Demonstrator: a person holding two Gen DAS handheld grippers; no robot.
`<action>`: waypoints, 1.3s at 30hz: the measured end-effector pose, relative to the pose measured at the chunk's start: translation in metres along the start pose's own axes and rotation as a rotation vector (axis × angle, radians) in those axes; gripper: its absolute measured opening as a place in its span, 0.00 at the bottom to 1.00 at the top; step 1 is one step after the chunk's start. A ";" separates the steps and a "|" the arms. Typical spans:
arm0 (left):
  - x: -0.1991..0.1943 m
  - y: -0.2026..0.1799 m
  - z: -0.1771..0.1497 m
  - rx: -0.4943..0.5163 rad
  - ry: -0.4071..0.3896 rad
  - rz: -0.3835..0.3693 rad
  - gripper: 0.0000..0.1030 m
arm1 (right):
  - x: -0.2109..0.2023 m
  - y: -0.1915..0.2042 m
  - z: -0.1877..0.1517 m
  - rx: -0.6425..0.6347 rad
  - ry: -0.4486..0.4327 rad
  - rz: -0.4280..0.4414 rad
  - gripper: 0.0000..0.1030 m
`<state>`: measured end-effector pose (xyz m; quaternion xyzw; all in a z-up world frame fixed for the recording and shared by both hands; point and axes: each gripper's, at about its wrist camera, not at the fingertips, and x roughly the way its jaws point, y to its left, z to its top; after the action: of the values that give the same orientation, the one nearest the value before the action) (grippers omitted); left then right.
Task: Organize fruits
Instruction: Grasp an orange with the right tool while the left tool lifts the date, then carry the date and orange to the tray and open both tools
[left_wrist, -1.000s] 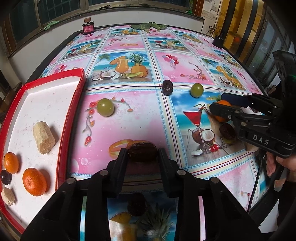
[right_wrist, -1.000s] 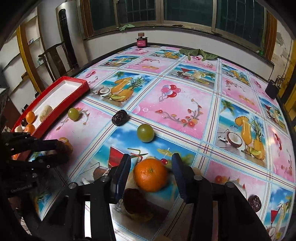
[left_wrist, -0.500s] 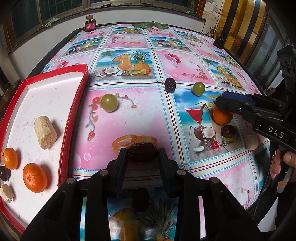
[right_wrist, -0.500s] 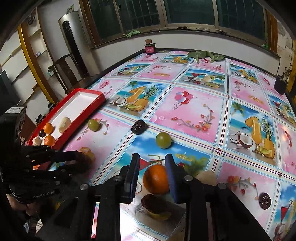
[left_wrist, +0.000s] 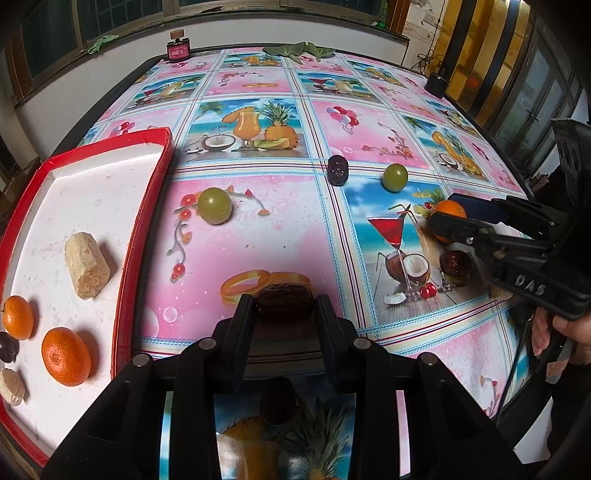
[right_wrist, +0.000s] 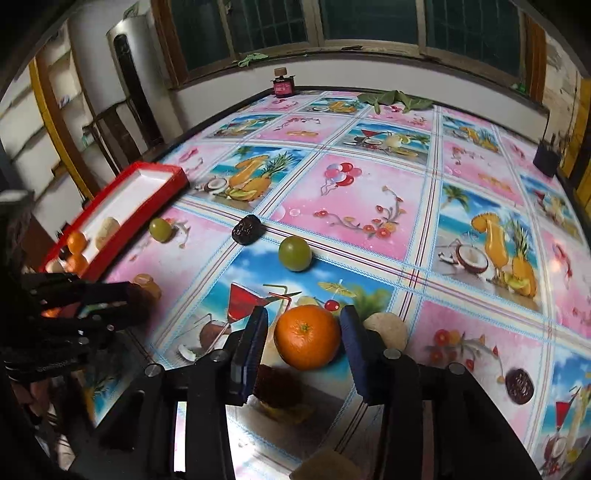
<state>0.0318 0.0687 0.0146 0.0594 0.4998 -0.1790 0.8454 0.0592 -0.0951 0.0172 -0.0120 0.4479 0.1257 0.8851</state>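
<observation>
My left gripper (left_wrist: 285, 307) is shut on a dark brown wrinkled fruit (left_wrist: 285, 303) and holds it a little above the tablecloth. To its left stands a red tray (left_wrist: 146, 218) with two oranges (left_wrist: 65, 356), beige chunks and a dark fruit inside. My right gripper (right_wrist: 304, 334) straddles an orange (right_wrist: 306, 336) on the table. Its jaws are opening and the blue pads (right_wrist: 255, 332) stand slightly apart from the peel. Loose on the cloth lie two green fruits (right_wrist: 294, 253) (right_wrist: 160, 229) and a dark fruit (right_wrist: 247, 229).
A dark fruit (right_wrist: 277, 384) and a beige round piece (right_wrist: 388, 326) lie close to the right fingers; another dark fruit (right_wrist: 519, 386) lies to the right. Along the far edge stand a pink bottle (left_wrist: 178, 50), green leaves (left_wrist: 299, 48) and a black cup (left_wrist: 436, 83).
The right jaws narrowed close over the orange half a second ago and now stand wider on both sides of it. The left gripper keeps its dark fruit in the same place.
</observation>
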 end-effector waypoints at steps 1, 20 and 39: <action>0.000 -0.001 -0.001 0.001 0.001 0.001 0.30 | 0.002 0.005 0.000 -0.032 0.005 -0.028 0.42; -0.018 0.012 0.003 -0.034 -0.042 -0.017 0.30 | -0.014 0.029 0.010 -0.066 -0.060 0.033 0.36; -0.041 0.036 -0.001 -0.087 -0.078 0.004 0.30 | -0.026 0.067 0.020 -0.110 -0.085 0.128 0.36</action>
<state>0.0256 0.1121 0.0468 0.0168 0.4738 -0.1575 0.8663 0.0447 -0.0332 0.0564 -0.0266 0.4024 0.2066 0.8915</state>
